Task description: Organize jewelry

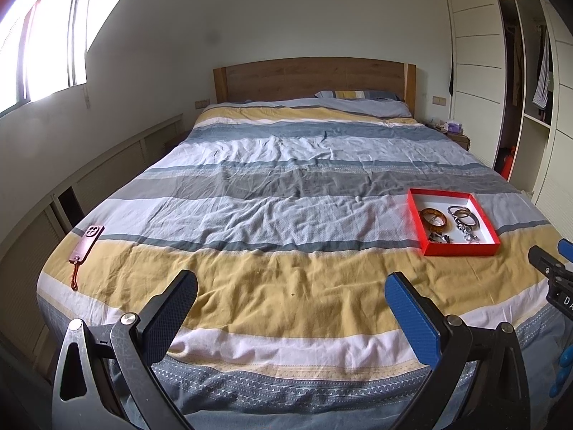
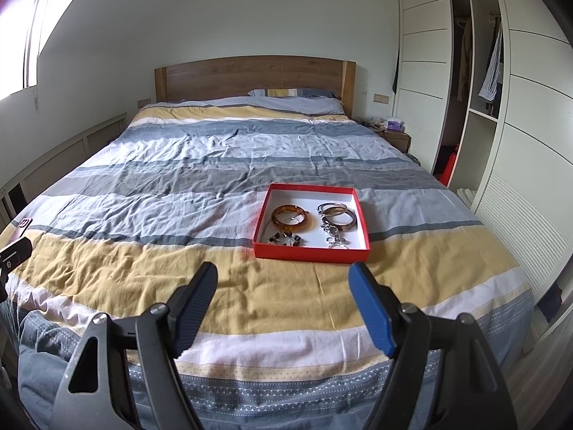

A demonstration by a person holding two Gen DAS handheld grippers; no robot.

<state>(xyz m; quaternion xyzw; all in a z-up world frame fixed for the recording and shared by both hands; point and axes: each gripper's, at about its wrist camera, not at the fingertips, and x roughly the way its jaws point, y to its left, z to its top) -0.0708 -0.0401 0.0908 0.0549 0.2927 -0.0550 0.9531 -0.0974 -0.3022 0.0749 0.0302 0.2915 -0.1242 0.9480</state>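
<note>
A bedroom is housing a made bed [image 2: 222, 165] under a striped duvet. The right claw [image 2: 283, 304] is hovering over the foot of the bed, jaws spread, gripping nothing; the left claw [image 1: 292, 308] is doing likewise. Beyond, a red tray [image 2: 311, 252] is lying flat on the duvet, its walls corralling the jewelry: an amber bangle [image 2: 293, 219], metal bangles [image 2: 338, 215], dark beads [image 2: 286, 239]. A phone [image 1: 87, 242] is sitting well apart. Partial letters "DA" on the right claw's body are showing in the left view; nothing else is legible.

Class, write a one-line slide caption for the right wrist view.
Open right hand-held gripper hovers over a striped bed, facing a red tray of bangles and small jewelry.
</note>
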